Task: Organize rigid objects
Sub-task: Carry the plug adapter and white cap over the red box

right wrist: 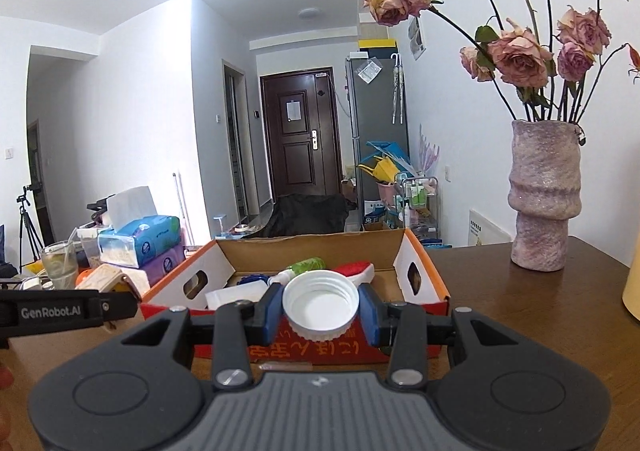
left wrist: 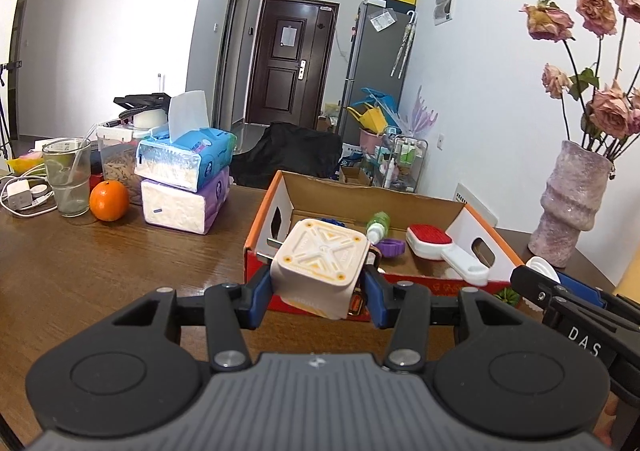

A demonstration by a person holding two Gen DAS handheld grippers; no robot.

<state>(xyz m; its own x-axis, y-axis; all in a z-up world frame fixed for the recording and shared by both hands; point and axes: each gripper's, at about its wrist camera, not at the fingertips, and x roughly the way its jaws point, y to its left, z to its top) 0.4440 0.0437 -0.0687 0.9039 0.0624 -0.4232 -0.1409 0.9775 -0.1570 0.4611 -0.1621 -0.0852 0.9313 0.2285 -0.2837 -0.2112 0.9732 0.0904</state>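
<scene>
An open cardboard box [left wrist: 404, 202] with orange rims stands on the wooden table; it also shows in the right wrist view [right wrist: 316, 247]. My left gripper [left wrist: 318, 293] is shut on a cream square block [left wrist: 320, 265] and holds it at the box's near left corner. My right gripper [right wrist: 320, 309] is shut on a white screw cap [right wrist: 320, 301], held before the box's front wall. Inside the box lie a red and white brush [left wrist: 436, 247], a green bottle [left wrist: 378, 225] and a purple ring [left wrist: 390, 247]. The right gripper also shows in the left wrist view [left wrist: 536, 279].
A pink vase of dried roses [right wrist: 544, 195] stands on the table right of the box. On the left are stacked tissue packs [left wrist: 186, 179], an orange [left wrist: 109, 200], a glass [left wrist: 67, 177], a jar and chargers with cables [left wrist: 20, 195]. The table's far edge lies behind the box.
</scene>
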